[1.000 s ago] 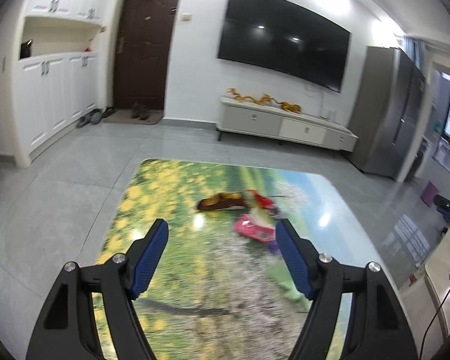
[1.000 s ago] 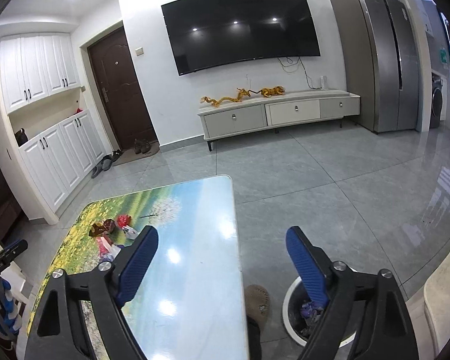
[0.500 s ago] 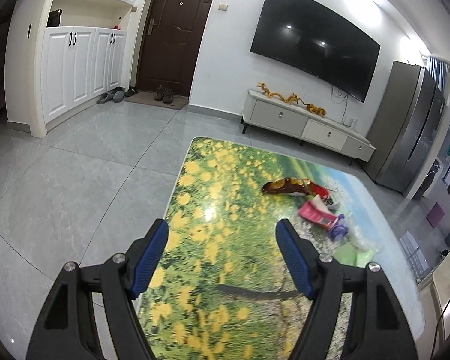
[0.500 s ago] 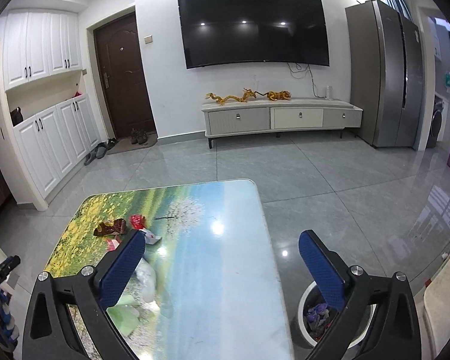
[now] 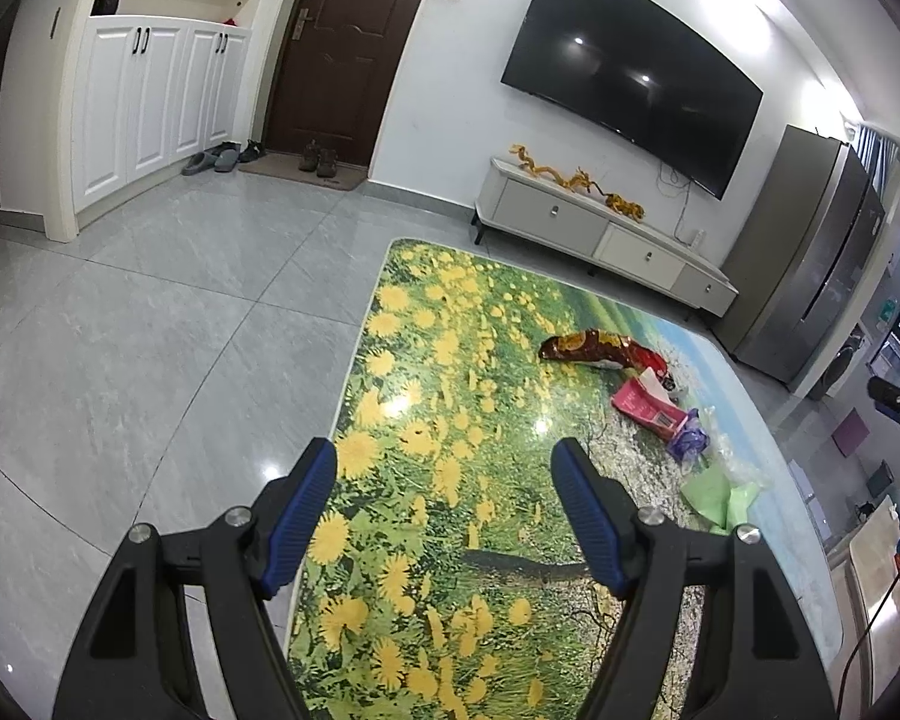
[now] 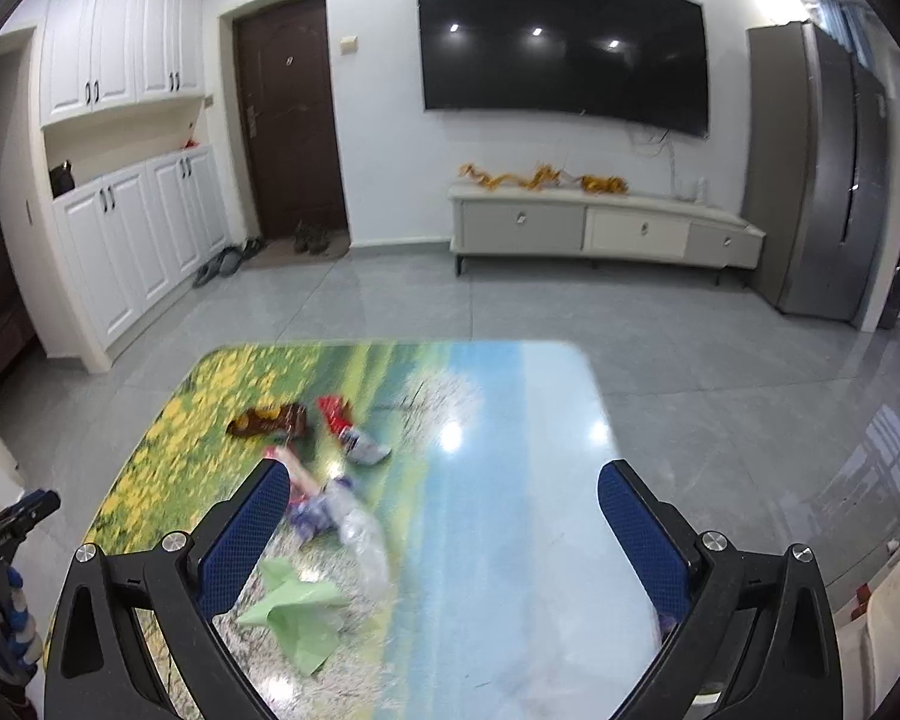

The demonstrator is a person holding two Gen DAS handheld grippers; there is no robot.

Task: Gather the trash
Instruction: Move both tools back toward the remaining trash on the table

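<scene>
Trash lies on a glossy table printed with a flower meadow. In the left wrist view I see a brown foil wrapper, a pink packet, a purple scrap, clear plastic and green paper. The right wrist view shows the brown wrapper, a red wrapper, clear plastic and green paper. My left gripper is open and empty above the table's near left. My right gripper is open and empty, just right of the trash.
The table stands on a grey tiled floor. A TV hangs over a low white cabinet. A grey fridge stands at the right. A brown door and white cupboards are at the left.
Both grippers have swung: the left view now sits farther left of the trash, and the right view has moved over the table, with the floor bin out of sight.
</scene>
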